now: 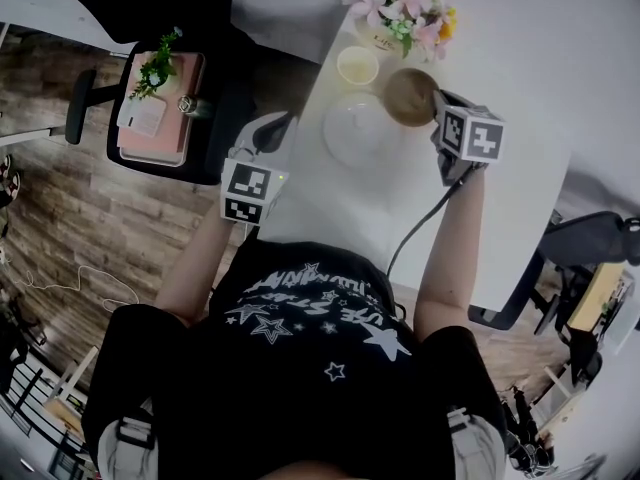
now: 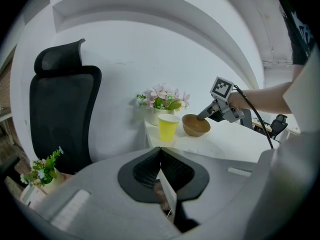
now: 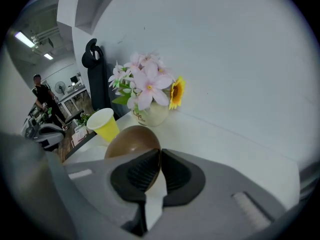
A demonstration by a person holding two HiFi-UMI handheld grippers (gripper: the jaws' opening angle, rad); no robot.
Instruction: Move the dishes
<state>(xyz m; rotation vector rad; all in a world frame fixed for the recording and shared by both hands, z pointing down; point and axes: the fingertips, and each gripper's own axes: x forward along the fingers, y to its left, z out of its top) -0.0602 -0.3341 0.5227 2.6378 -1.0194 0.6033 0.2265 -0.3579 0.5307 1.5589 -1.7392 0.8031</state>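
A brown bowl (image 1: 408, 95) stands on the white table (image 1: 500, 198), between a yellow cup (image 1: 357, 65) and a white plate (image 1: 357, 128). My right gripper (image 1: 432, 104) is shut on the bowl's right rim. In the right gripper view the bowl (image 3: 131, 140) fills the space ahead of the pads and its rim is pinched between them (image 3: 160, 159). My left gripper (image 1: 275, 126) hangs at the table's left edge, shut with nothing in it (image 2: 160, 151). The left gripper view shows the cup (image 2: 168, 127), the bowl (image 2: 195, 126), the plate (image 2: 199, 146) and the right gripper (image 2: 202, 116).
A pot of pink flowers (image 1: 400, 10) stands at the table's far end just beyond the cup. A black office chair (image 1: 165, 108) with a small plant and notebooks on its seat is left of the table. A person (image 3: 42, 95) stands far off in the room.
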